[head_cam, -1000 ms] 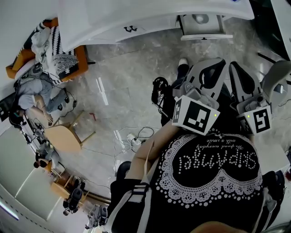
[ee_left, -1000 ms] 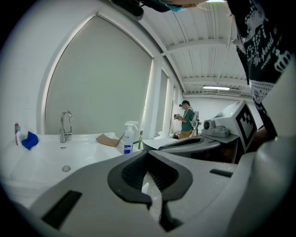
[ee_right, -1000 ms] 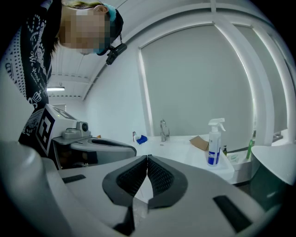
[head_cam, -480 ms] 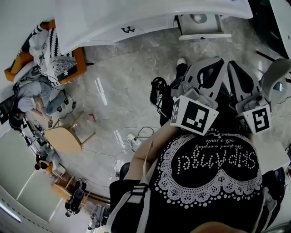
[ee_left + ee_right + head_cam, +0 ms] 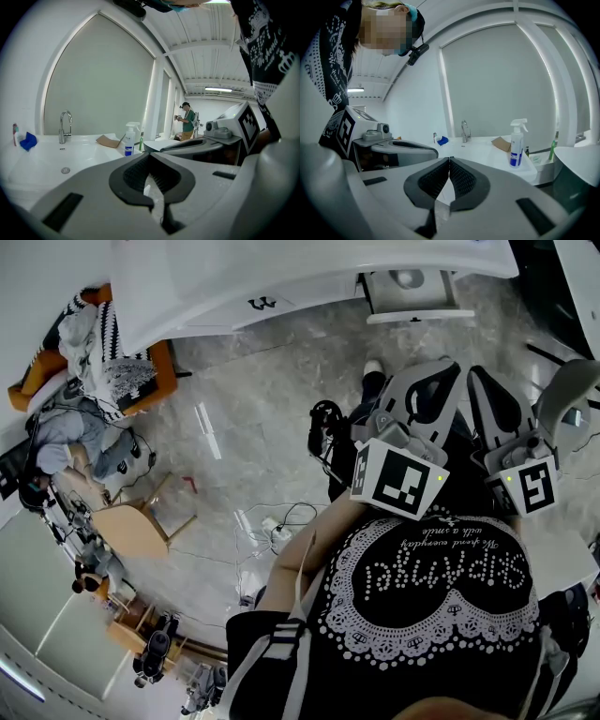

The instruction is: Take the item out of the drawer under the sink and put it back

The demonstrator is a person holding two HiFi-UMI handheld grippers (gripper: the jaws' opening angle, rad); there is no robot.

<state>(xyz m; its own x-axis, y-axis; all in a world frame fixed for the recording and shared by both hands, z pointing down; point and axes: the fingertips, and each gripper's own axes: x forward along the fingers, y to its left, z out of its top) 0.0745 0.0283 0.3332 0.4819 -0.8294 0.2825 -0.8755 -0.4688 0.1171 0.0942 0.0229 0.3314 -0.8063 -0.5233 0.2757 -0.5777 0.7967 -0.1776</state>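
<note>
Grey left tongs and right tongs sit closed, empty.

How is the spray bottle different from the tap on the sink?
The spray bottle is white plastic with a blue label; the tap is shiny metal. The spray bottle has a trigger head on top; the tap curves over in a hook. Both stand upright on the white sink top.
</note>
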